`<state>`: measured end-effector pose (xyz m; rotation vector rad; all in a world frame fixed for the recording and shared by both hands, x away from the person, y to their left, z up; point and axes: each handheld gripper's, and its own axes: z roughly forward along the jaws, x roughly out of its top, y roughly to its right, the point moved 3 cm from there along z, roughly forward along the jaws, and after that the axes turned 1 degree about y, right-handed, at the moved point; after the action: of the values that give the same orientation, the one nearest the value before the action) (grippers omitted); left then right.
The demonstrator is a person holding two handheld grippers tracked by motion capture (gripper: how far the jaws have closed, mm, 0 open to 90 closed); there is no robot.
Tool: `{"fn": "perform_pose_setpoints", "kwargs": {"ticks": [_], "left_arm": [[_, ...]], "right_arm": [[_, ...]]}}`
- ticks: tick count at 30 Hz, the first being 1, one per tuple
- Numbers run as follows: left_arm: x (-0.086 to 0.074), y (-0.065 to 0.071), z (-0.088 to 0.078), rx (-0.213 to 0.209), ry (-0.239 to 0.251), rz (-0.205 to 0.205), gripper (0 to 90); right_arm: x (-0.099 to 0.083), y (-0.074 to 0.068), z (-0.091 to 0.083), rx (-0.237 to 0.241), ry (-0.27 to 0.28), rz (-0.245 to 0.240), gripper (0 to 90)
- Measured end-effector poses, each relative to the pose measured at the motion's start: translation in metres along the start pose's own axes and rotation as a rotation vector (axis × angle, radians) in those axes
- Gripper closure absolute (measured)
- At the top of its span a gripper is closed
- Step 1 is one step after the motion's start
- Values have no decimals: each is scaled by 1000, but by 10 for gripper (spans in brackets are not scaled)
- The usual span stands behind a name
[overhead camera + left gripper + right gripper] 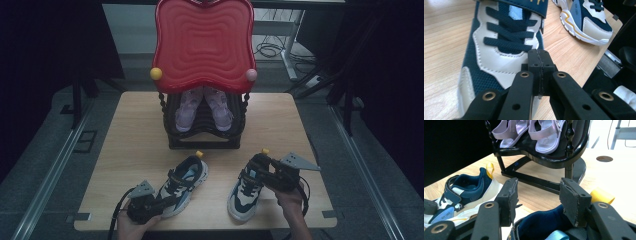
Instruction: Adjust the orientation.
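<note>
The pink sandals (203, 109) already sit on the black rack (204, 131). Both blue sneakers (182, 182) (249, 186) lie before the rack. The left gripper (159, 204) is closed and empty; the right gripper (266, 172) stands open around one sneaker's heel.

A: The high view is dim; the surroundings sink to black, and only the wooden table (135, 150) and red tray (202, 42) catch light.

B: The gripper views are brighter. The right gripper view blows out at upper right, and near jaws blur slightly.
</note>
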<state>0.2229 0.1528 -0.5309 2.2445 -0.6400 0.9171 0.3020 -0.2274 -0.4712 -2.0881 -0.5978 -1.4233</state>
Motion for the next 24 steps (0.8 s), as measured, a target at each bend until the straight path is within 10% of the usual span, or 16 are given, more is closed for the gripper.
{"fn": "perform_pose_setpoints", "kwargs": {"ticks": [24], "left_arm": [[8, -31, -11, 63, -9, -37, 900]], "right_arm": [[0, 1, -1, -3, 2, 2, 489]]}}
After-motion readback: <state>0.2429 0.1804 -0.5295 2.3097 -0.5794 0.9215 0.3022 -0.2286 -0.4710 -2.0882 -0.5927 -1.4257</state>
